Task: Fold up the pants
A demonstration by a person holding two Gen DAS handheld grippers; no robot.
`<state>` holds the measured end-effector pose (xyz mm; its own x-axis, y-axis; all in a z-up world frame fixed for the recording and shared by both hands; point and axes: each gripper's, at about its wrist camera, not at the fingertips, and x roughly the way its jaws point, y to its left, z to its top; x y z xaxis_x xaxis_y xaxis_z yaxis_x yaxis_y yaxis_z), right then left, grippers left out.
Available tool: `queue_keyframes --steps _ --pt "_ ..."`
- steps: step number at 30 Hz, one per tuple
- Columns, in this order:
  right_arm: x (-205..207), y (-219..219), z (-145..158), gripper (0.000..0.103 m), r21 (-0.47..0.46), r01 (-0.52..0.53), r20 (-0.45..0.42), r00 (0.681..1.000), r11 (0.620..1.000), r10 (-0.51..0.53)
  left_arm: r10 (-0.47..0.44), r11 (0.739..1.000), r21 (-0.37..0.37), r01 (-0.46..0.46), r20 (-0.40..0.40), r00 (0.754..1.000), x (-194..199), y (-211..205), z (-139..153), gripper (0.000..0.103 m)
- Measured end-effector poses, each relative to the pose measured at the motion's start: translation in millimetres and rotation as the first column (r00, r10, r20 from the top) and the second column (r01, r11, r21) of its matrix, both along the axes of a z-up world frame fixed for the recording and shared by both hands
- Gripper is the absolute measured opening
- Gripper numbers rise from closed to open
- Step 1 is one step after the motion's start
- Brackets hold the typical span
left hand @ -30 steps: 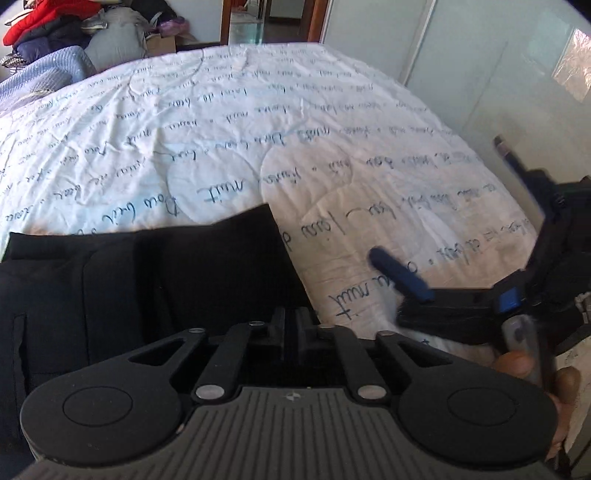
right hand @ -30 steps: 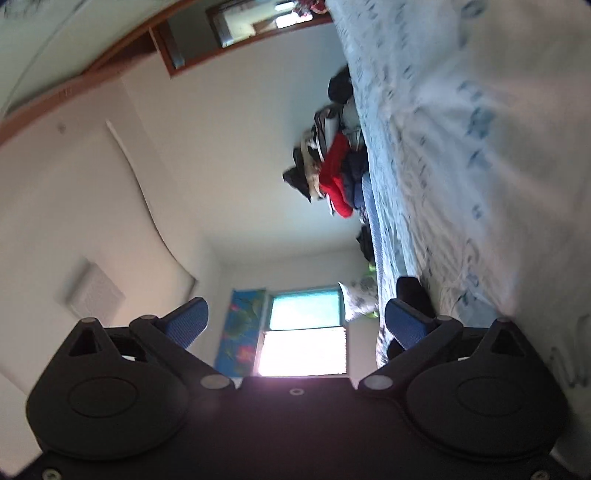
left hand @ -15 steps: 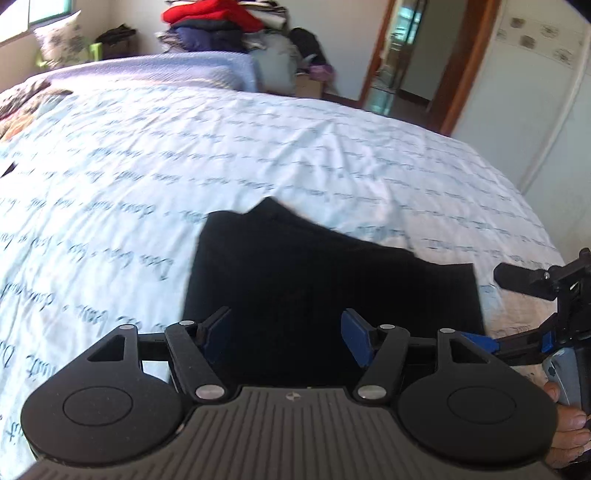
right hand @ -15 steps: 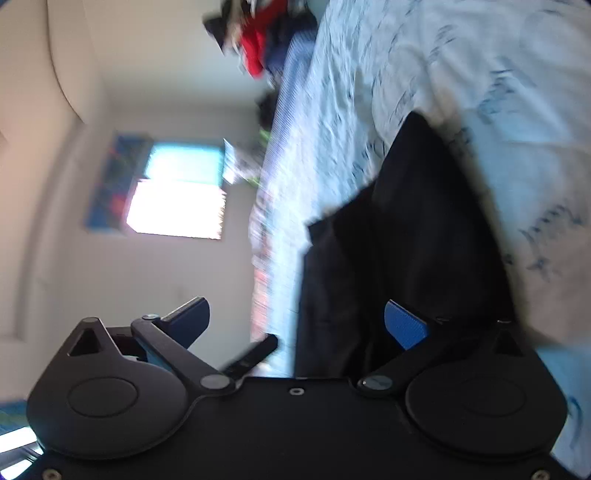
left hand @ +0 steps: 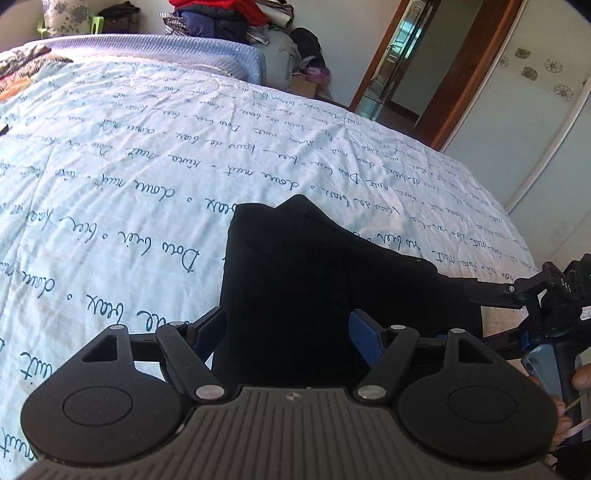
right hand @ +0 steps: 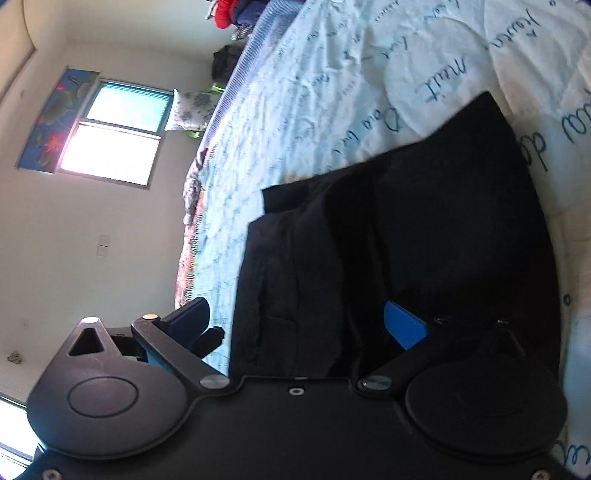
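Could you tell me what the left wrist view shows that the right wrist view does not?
Only the left wrist view shows the doorway, the wardrobe door with flower decals, and the right gripper from the side with the person's hand on it. Only the right wrist view shows the window and a wall switch. Both show the black pants folded on the script-printed bedspread, the clothes pile beyond the bed, and the left gripper, open.

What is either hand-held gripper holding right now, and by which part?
Nothing. The left hand-held gripper and the right hand-held gripper are both open above the folded pants lying on the bed.
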<state>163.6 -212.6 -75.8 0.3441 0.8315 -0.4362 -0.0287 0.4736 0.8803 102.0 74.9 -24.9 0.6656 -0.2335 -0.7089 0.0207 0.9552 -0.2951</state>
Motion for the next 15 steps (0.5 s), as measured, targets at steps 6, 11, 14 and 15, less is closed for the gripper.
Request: queue_keyframes --steps 6,11,14,15 --pt "1 19 7 0.103 -0.082 0.01 0.008 1.0 0.997 -0.01 -0.006 0.997 -0.072 0.005 -0.004 1.0 3 15 -8 0.076" --pt "1 19 17 0.103 -0.11 0.013 0.01 1.0 0.994 -0.012 -0.029 0.994 -0.108 0.028 -0.014 0.999 0 20 -15 0.078" --pt "-2 12 15 0.103 -0.148 0.039 0.018 0.999 0.988 -0.037 -0.041 0.992 -0.122 0.04 -0.007 0.999 -4 23 -17 0.08" --pt "-2 11 12 0.103 -0.14 0.041 0.012 0.999 0.989 -0.04 -0.041 0.991 -0.124 0.04 -0.009 0.999 -4 24 -18 0.08"
